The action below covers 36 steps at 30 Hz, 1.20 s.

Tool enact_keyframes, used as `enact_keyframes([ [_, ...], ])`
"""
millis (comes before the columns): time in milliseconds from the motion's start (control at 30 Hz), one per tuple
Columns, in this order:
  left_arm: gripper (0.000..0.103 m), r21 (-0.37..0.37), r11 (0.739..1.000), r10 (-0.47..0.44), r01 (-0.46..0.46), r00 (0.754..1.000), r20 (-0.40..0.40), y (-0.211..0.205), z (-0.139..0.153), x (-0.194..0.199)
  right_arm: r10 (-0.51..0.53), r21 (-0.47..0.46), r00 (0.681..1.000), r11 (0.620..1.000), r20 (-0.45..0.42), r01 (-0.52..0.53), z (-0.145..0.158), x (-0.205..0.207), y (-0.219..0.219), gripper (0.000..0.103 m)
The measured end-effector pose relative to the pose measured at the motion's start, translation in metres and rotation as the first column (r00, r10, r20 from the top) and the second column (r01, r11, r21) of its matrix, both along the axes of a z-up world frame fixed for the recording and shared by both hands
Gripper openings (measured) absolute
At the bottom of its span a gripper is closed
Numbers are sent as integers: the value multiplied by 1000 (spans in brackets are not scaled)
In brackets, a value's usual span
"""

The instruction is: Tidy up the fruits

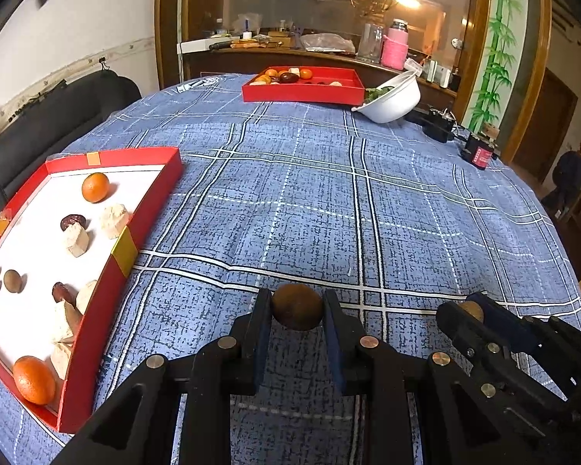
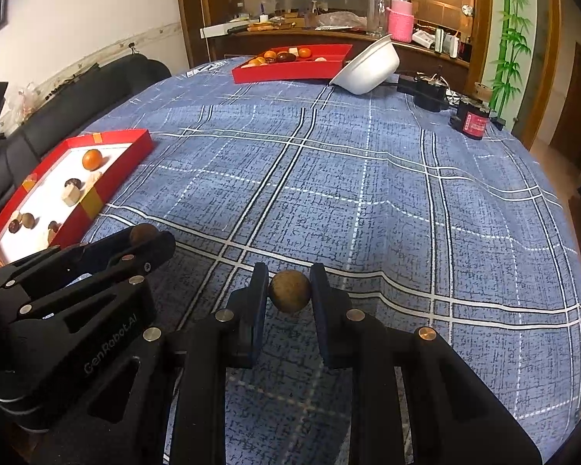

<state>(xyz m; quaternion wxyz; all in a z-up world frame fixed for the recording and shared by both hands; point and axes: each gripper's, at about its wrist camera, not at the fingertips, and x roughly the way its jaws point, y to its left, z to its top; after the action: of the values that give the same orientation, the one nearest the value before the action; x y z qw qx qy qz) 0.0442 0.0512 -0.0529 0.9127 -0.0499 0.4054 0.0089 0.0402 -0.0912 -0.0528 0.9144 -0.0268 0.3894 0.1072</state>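
Observation:
My left gripper (image 1: 297, 297) is shut on a round brown fruit (image 1: 297, 310) just above the blue plaid tablecloth (image 1: 298, 193). Beside it on the right, my right gripper (image 1: 469, 307) is shut on a second brown fruit (image 1: 473, 310). In the right wrist view that gripper (image 2: 289, 279) pinches its brown fruit (image 2: 289, 291), and the left gripper (image 2: 146, 235) shows at the left with its fruit (image 2: 141, 232). A red tray (image 1: 145, 209) with a white floor lies to the left, holding two oranges (image 1: 95, 187), red dates, pale chunks and a brown ball. The same tray (image 2: 126, 153) appears in the right wrist view.
A second red tray (image 1: 302, 95) with oranges and other fruit sits at the table's far side, next to a tilted white bowl (image 1: 393, 102) with greens. Black devices and a red-labelled can (image 1: 480, 153) stand at the far right edge. A dark sofa (image 1: 58, 116) lies beyond the left edge.

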Motion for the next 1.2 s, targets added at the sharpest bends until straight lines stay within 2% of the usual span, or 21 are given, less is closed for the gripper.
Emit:
enact_keyframes([
  [1200,25,17,1000,16,-16,1000,14,3,2,-1,-9,26,999,1000,49,8,6,-4,-5,20],
])
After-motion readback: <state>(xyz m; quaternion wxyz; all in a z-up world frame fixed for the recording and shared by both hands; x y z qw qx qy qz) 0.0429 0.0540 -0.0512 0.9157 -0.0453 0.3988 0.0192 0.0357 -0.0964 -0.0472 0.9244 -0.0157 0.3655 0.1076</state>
